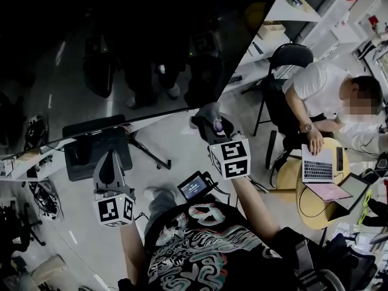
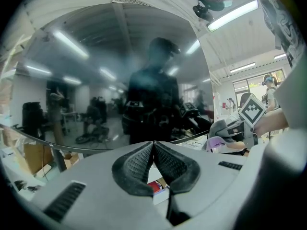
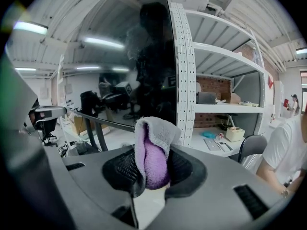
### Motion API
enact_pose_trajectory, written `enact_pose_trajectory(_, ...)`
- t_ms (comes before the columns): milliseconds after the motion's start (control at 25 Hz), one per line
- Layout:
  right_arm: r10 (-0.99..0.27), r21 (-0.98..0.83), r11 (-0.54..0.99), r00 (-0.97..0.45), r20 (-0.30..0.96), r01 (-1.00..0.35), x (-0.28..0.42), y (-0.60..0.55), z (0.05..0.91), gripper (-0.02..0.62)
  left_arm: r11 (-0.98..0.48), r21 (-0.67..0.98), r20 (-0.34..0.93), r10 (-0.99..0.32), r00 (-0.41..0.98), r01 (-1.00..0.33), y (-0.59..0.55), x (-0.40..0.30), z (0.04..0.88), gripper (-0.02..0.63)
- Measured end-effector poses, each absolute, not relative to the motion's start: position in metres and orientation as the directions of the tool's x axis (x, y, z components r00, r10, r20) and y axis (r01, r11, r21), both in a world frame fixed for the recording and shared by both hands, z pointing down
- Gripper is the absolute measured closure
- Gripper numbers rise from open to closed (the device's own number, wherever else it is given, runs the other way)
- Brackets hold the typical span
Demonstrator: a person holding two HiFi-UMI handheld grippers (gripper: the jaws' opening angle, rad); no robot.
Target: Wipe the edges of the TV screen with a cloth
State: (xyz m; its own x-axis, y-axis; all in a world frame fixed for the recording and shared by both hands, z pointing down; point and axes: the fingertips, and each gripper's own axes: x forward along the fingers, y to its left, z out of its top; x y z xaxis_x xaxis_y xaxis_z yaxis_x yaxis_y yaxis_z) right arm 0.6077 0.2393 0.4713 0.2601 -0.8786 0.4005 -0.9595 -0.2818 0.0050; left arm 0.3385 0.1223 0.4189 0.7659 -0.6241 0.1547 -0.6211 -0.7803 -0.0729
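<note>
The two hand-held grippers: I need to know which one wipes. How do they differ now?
The right hand-held gripper is shut on a purple-grey cloth; the left hand-held gripper is shut on nothing. The right one reaches the TV's lower edge; the left sits below it. Both are grey with marker cubes.

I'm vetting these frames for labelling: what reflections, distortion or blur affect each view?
Head view: the TV screen is a dark mirror of the room; a mosaic patch covers the seated person's face. Left gripper view: strong fisheye bending, ceiling lights reflected in the screen. Right gripper view: same bending, cloth sharp.
</note>
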Motion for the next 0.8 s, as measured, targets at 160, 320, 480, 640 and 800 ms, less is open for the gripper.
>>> enact_pose_trajectory(160,-0.887,0.004,-0.252,0.233,0.399,-0.968,0.596,0.229,0.470,0.454,-0.779,-0.069,0.154,-0.625,0.765,-0.623,0.120,0.339,0.417,0.589)
enact_pose_trajectory(320,-0.891,-0.006,-0.244,0.222,0.397,-0.970,0.590,0.221,0.469,0.454,-0.777,-0.071,0.156,-0.628,0.763,-0.625,0.117,0.337,0.415,0.589)
enact_pose_trajectory(480,-0.892,-0.007,-0.239,0.217,0.397,-0.971,0.591,0.221,0.470,0.454,-0.779,-0.074,0.156,-0.625,0.765,-0.622,0.118,0.335,0.415,0.589)
enact_pose_trajectory(640,-0.894,-0.008,-0.232,0.210,0.396,-0.973,0.590,0.220,0.470,0.454,-0.773,-0.070,0.155,-0.633,0.758,-0.631,0.118,0.333,0.416,0.589)
enact_pose_trajectory(800,-0.895,-0.012,-0.225,0.202,0.397,-0.974,0.585,0.219,0.471,0.454,-0.753,-0.069,0.148,-0.656,0.740,-0.654,0.115,0.325,0.417,0.589)
